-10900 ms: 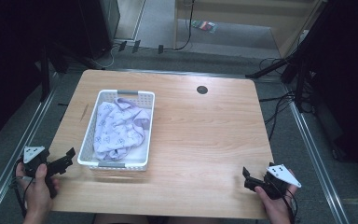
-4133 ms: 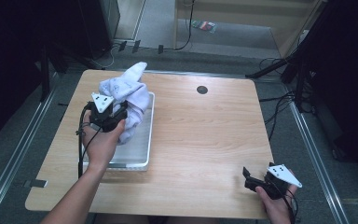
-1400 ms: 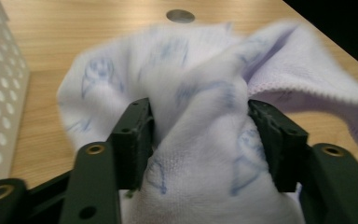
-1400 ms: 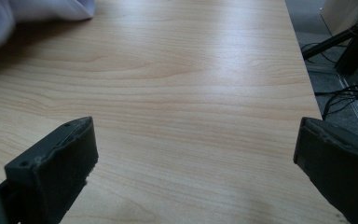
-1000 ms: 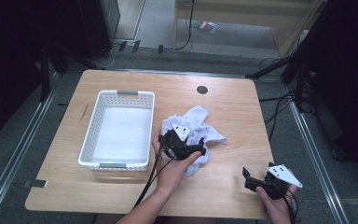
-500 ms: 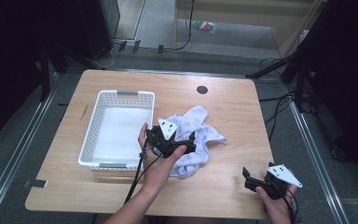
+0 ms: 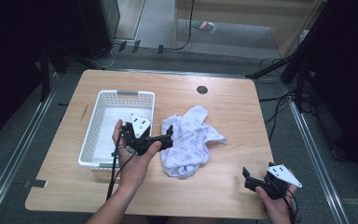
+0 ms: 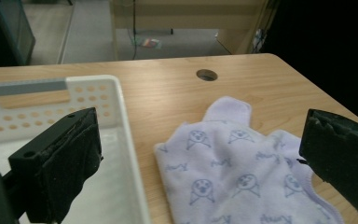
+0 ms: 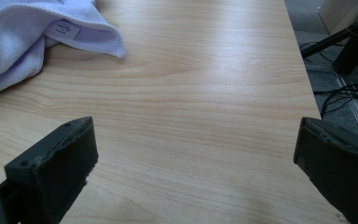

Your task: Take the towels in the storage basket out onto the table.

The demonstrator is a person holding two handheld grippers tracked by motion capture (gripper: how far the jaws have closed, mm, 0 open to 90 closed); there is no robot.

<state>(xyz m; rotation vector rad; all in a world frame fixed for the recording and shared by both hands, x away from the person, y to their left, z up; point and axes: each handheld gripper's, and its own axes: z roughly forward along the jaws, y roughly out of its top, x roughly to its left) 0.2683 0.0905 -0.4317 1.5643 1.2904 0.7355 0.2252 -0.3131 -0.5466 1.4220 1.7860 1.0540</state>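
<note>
A pale lilac towel with small printed faces lies crumpled on the wooden table, just right of a white plastic basket. My left gripper hovers at the towel's left edge beside the basket, open, with nothing held. In the left gripper view its jaws stand wide apart, with the towel lying on the table beyond them and the basket's rim at the left. My right gripper rests near the table's front right edge, open and holding nothing. One corner of the towel lies ahead of it, to its left.
The basket's inside looks bare. A round cable hole sits at the back of the table. Bare wood stretches in front of the right gripper. Cables and stand legs lie on the floor past the table's right side.
The left gripper has let go of the towel and drawn back left toward the basket. The towel now lies spread on the table. The right gripper has stayed still.
</note>
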